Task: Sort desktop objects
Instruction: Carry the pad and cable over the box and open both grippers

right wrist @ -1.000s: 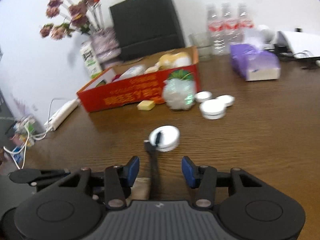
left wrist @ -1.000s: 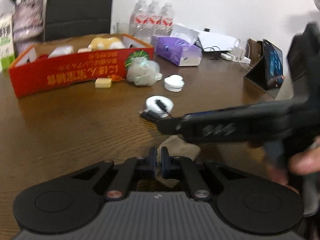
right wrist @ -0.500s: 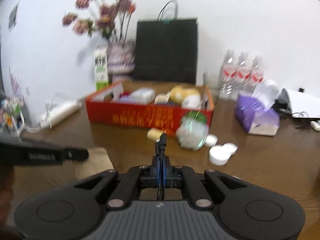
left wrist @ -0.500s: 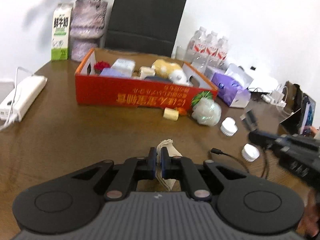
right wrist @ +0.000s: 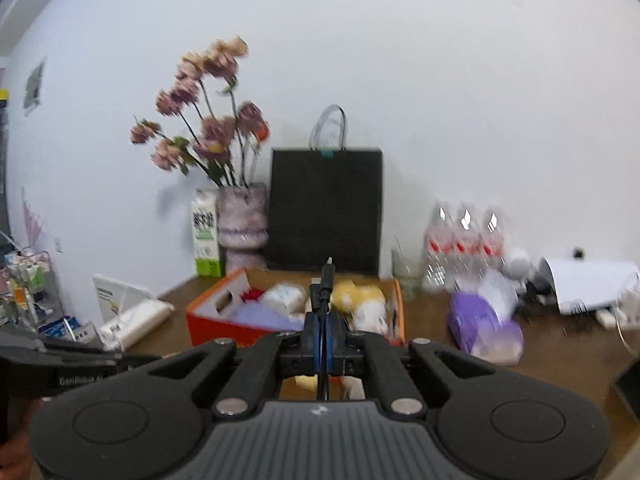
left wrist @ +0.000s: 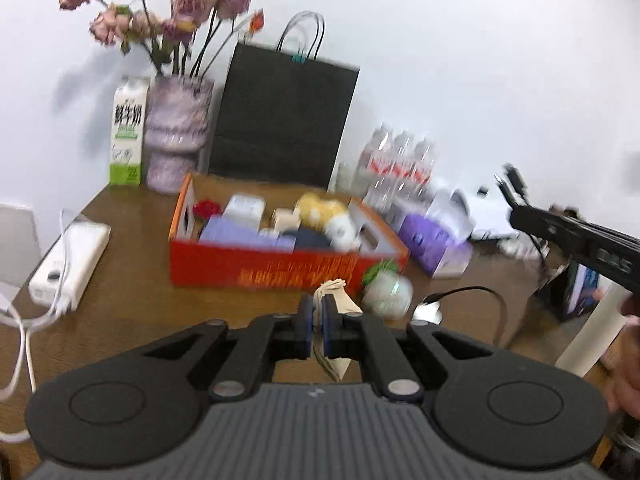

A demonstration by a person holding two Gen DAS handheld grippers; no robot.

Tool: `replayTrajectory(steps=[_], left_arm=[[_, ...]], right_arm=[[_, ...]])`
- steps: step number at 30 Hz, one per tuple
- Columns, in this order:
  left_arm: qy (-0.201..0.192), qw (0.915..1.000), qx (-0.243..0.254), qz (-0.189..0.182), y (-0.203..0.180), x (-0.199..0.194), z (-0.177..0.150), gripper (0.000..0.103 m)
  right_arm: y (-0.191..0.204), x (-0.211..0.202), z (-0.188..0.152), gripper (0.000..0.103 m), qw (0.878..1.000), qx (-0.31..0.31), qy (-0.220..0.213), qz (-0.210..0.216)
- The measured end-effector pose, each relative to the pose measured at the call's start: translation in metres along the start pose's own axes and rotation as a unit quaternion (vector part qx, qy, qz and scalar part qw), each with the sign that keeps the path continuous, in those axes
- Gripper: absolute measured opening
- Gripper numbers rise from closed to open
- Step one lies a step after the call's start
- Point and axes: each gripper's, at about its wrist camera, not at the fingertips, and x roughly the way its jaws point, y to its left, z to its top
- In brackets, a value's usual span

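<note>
Grippers on both sides are pressed together on something, held up above the brown worktop [left wrist: 132, 304]. The left gripper [left wrist: 319, 322] pinches a small crumpled piece of beige paper [left wrist: 334, 300] between its blue-padded fingers [left wrist: 306, 322]; the paper pokes out above the fingertips and hangs down below them. The right gripper [right wrist: 322, 338] is clamped on a black cable [right wrist: 325, 284], whose plug end stands upright above the fingertips while the rest drops down behind them. In the left wrist view the cable trails in a loose arc from the right gripper [left wrist: 516, 196] down toward the worktop at the right.

Ahead of both grippers sits the red cardboard box [left wrist: 276, 264], open at the top and holding a jumble of things: a yellow and white soft toy [left wrist: 326, 214], a white packet [left wrist: 244, 208], a purple flat item [left wrist: 240, 236] and something red in the far left corner. Just beside the box's near right corner lies a pale green mesh ball [left wrist: 388, 292]. A purple tissue pack [left wrist: 434, 244] lies to the right of the box, with three water bottles [left wrist: 400, 168] behind it. Against the wall stand a black paper bag [left wrist: 280, 120], a mottled vase of dried pink flowers [left wrist: 176, 132] and a milk carton [left wrist: 127, 132] to its left. A white power strip [left wrist: 70, 260] lies near the worktop's left edge, well apart from the box. Both views are somewhat blurred.
</note>
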Motion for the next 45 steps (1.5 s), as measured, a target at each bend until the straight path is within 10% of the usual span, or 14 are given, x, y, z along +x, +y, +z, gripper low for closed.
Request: replayTrajectory(steps=[6, 12, 17, 22, 26, 28, 37, 45], left_arm=[[-0.014, 0.9991, 0.02, 0.034, 0.011, 0.032, 0.089, 0.006], [0.019, 0.9961, 0.043, 0.075, 0.026, 0.131, 0.137, 0.006], [0.114, 0.9893, 0.013, 0.09, 0.058, 0.24, 0.106, 0.006], [0.148, 0.9837, 0.008, 0.102, 0.069, 0.292, 0.087, 0.007], [0.164, 0.9789, 0.024, 0.12, 0.072, 0.308, 0.084, 0.021], [0.155, 0.9798, 0.019, 0.125, 0.072, 0.306, 0.086, 0.071], [0.072, 0.9799, 0.002, 0.186, 0.058, 0.224, 0.112, 0.101], [0.033, 0.9801, -0.03, 0.193, 0.03, 0.122, 0.024, 0.103]], right_arm=[[-0.002, 0.052, 0.081, 0.002, 0.997, -0.04, -0.066, 0.016], [0.002, 0.174, 0.112, 0.003, 0.991, -0.115, -0.044, 0.042], [-0.032, 0.325, 0.051, 0.003, 0.978, -0.094, 0.151, 0.109], [-0.059, 0.394, -0.014, 0.009, 0.955, -0.058, 0.282, 0.072], [-0.059, 0.393, -0.016, 0.024, 0.949, -0.061, 0.301, 0.069], [-0.052, 0.393, -0.014, 0.034, 0.945, -0.083, 0.306, 0.075], [-0.037, 0.335, 0.018, 0.069, 0.964, -0.077, 0.253, 0.037], [-0.024, 0.205, -0.014, 0.083, 0.985, 0.025, 0.171, 0.003]])
